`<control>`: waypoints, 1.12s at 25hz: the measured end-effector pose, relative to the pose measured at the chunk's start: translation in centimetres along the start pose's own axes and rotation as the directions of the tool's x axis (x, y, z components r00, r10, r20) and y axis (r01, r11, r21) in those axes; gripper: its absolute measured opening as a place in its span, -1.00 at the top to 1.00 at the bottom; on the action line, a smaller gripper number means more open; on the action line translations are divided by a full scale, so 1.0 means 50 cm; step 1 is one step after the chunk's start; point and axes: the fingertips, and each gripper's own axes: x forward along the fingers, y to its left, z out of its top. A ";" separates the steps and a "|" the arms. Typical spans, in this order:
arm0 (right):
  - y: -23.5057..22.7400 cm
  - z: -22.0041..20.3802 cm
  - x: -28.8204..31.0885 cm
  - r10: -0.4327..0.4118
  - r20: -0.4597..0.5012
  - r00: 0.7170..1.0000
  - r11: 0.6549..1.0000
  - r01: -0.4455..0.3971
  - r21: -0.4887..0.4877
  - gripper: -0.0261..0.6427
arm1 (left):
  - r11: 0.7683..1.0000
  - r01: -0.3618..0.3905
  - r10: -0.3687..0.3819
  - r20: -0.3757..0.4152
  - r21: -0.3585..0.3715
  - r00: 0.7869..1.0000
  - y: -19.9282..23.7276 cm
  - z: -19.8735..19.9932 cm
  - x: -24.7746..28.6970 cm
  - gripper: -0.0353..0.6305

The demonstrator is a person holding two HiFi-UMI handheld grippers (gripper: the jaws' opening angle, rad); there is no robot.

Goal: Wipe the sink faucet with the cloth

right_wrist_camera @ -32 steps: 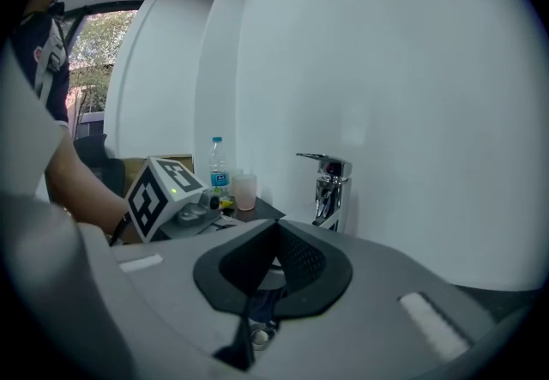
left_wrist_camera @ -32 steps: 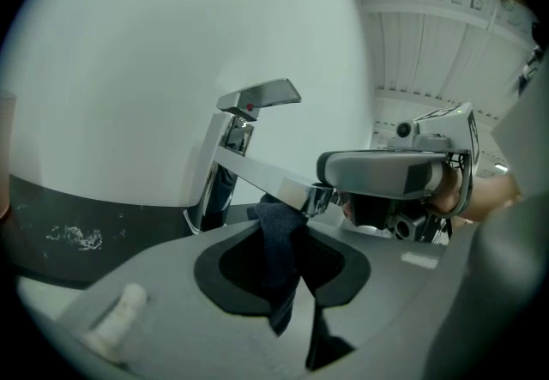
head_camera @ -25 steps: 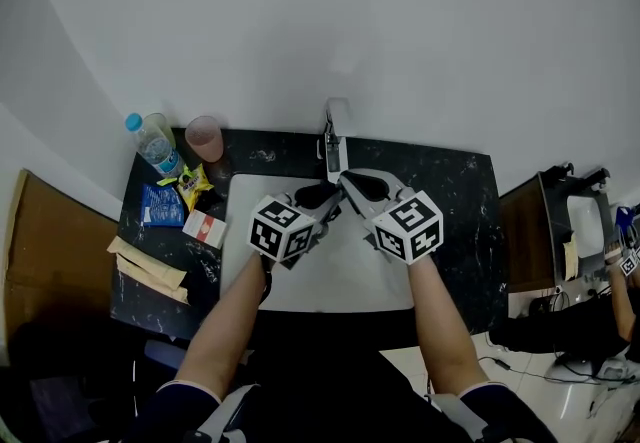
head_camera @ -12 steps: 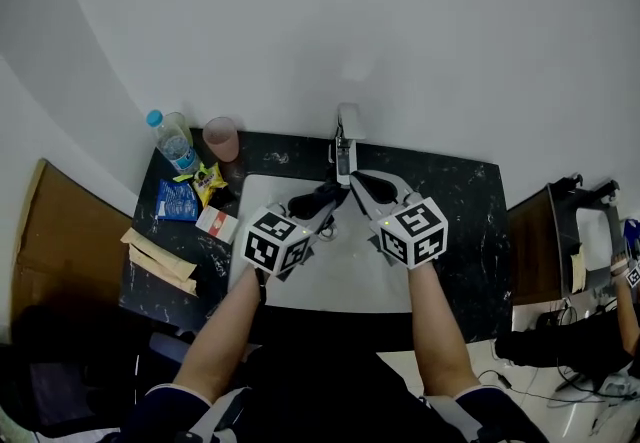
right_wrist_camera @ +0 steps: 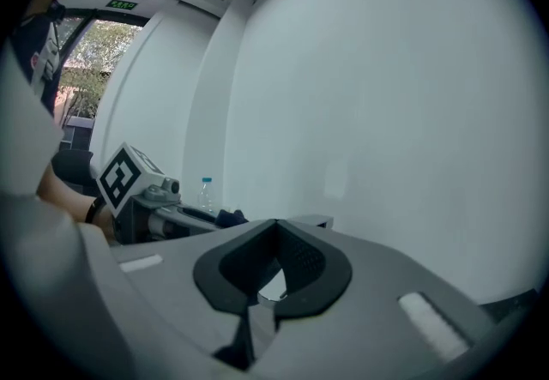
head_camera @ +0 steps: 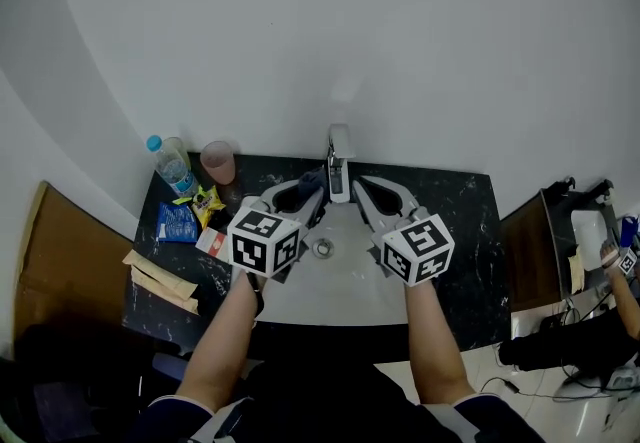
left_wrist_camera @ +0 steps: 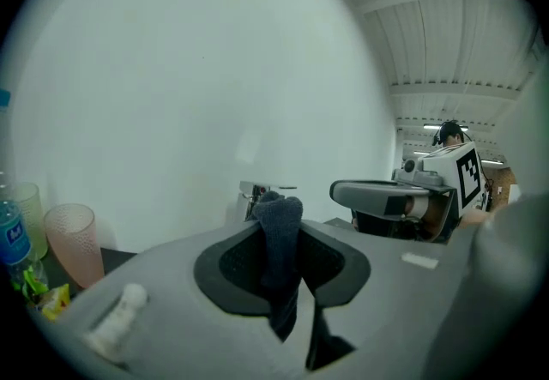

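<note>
Two grippers were held out over the sink (head_camera: pixel 300 303), one on either side of the faucet (head_camera: pixel 339 159), each with a bare forearm behind it.

- Sink: white basin in front of and below the faucet, with its drain (head_camera: pixel 322 249) straight in front of the faucet.
- Left gripper (head_camera: pixel 312 187): the jaws reached to just left of the faucet and were clamped on the cloth (left_wrist_camera: pixel 280 228).
- Cloth: a dark blue fold upright between the pads, its top above them and a tail hanging below. It sat close to the left of the faucet. Whether it touched could not be told.
- Right gripper (head_camera: pixel 360 187): the jaws were pressed together with nothing between them, tips just right of the faucet.
- Faucet: chrome and squarish, standing at the sink's back edge.
- Counter (head_camera: pixel 465 221): black with white flecks, running off to both sides of the faucet.

Counter items, all left of the faucet:

- Paper bags (head_camera: pixel 155 276): tan and flat, well left and towards the person.
- Carton (head_camera: pixel 210 241): red and white.
- Blue packet (head_camera: pixel 178 223).
- Yellow packet (head_camera: pixel 206 199).
- Cup (head_camera: pixel 218 161): pink, level with the faucet.
- Bottle (head_camera: pixel 170 163): clear with a blue cap, beyond the cup, well apart from the faucet.

Wall (head_camera: pixel 330 31): plain white, directly behind the faucet.
</note>
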 end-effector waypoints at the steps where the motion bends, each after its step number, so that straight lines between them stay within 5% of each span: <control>1: -0.001 0.005 -0.005 -0.005 0.007 1.000 1.000 0.005 0.009 0.91 | 1.000 -0.002 0.002 0.010 0.008 1.000 -0.001 0.012 -0.002 0.66; 12: 0.010 0.019 -0.036 -0.031 0.051 0.998 0.996 0.026 0.083 0.92 | 0.998 0.005 -0.009 0.058 0.070 0.998 -0.033 0.067 -0.028 0.66; 28: 0.013 0.015 -0.041 -0.021 0.036 0.999 0.996 0.018 0.084 0.91 | 0.998 0.006 -0.009 0.046 0.059 0.999 -0.036 0.053 -0.050 0.66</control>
